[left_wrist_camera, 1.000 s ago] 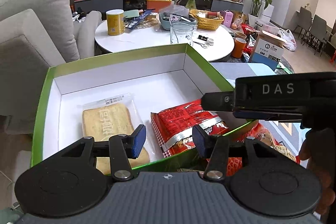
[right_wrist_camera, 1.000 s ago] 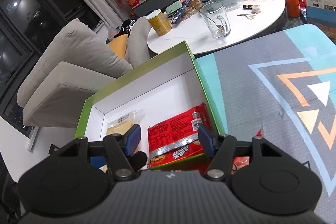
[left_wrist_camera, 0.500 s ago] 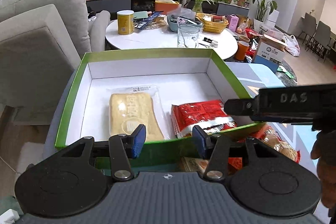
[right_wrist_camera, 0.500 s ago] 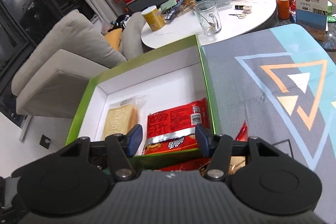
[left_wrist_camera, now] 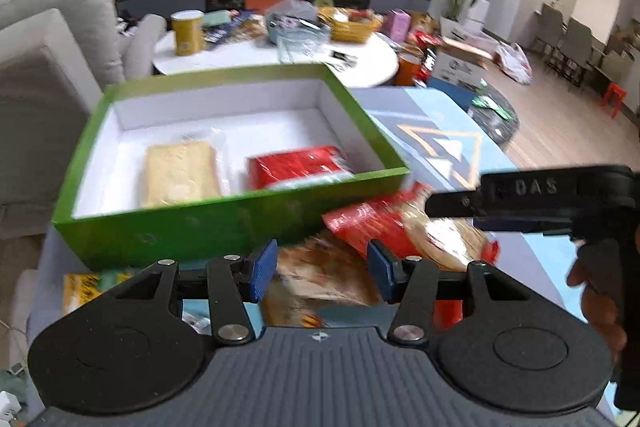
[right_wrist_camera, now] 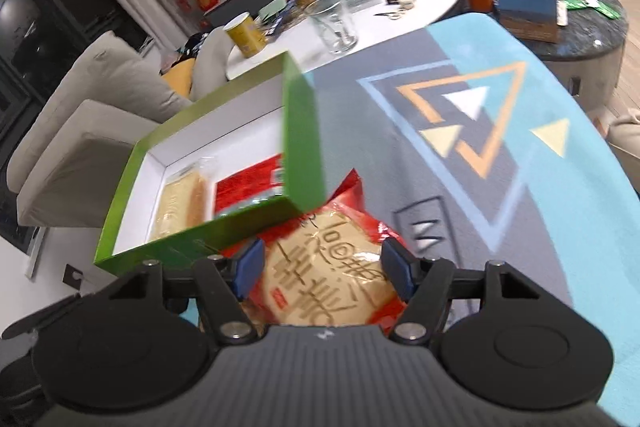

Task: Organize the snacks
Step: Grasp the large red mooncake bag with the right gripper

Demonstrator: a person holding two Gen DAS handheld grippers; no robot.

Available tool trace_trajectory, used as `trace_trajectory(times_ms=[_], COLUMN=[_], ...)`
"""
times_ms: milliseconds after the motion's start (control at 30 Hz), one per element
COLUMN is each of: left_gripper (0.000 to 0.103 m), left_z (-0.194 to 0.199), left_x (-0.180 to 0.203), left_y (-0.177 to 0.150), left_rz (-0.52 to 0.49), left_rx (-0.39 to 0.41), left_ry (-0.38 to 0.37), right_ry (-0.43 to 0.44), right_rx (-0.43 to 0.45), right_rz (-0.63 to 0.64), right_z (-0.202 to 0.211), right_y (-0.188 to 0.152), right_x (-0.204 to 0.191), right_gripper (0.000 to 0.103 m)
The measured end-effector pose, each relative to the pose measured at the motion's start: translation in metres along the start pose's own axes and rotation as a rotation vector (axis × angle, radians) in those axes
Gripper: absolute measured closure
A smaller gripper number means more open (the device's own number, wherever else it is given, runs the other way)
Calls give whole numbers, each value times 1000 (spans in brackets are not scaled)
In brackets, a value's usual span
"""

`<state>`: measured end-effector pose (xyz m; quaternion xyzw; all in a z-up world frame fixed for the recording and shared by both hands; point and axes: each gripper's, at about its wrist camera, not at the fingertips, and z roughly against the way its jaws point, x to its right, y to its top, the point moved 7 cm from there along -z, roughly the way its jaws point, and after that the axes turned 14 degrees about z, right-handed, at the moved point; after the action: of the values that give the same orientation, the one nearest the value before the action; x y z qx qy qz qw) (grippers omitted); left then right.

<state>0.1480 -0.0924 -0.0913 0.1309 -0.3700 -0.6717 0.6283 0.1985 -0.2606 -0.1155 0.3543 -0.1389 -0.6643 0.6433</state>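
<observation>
A green box (left_wrist_camera: 224, 223) with a white inside holds a pale yellow cake packet (left_wrist_camera: 180, 173) and a red packet (left_wrist_camera: 296, 165). In front of it lie a red packet with a round cracker (left_wrist_camera: 404, 223), a brown packet (left_wrist_camera: 320, 295) and a yellow packet (left_wrist_camera: 80, 291). My left gripper (left_wrist_camera: 322, 269) hovers over the brown packet, its jaws opening with nothing pressed between them. My right gripper (right_wrist_camera: 322, 273) is open above the cracker packet (right_wrist_camera: 320, 239), near the corner of the box (right_wrist_camera: 304, 131). Its fingers (left_wrist_camera: 452, 205) show side-on in the left wrist view.
The box and packets lie on a grey and blue patterned mat (right_wrist_camera: 480, 131). Behind it a round white table (right_wrist_camera: 400, 11) carries a glass (right_wrist_camera: 336, 27), a yellow can (right_wrist_camera: 244, 35) and a basket. A grey sofa (left_wrist_camera: 48, 67) stands to the left. A hand (left_wrist_camera: 600, 307) holds the right gripper.
Both grippers have drawn back from over the box to its near side. The loose packets in front of the box have come into view under them. The left jaws stand slightly wider.
</observation>
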Motion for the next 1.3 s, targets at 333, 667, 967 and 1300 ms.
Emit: trace_trajectory(times_ms=[333,667,967,1300], left_gripper=[51,39,39,31], left_z=[-19,-35,-24,-24], left_x=[39,47,55,68], left_y=[-20,-16,-17,-24], left_rz=[-52,-67,-97,-113], left_rx=[-86,-95,-75,-114], left_ry=[-35,-11,-38,-86], right_ry=[45,126,161,147], right_rx=[-13,-51,-54,-24], right_rz=[-115,-154,-121,-126], right_z=[3,-13,-18,-17], right_y=[-12,-13,-10,0], right_x=[34,40,38,40], right_gripper=[0,0,0,0])
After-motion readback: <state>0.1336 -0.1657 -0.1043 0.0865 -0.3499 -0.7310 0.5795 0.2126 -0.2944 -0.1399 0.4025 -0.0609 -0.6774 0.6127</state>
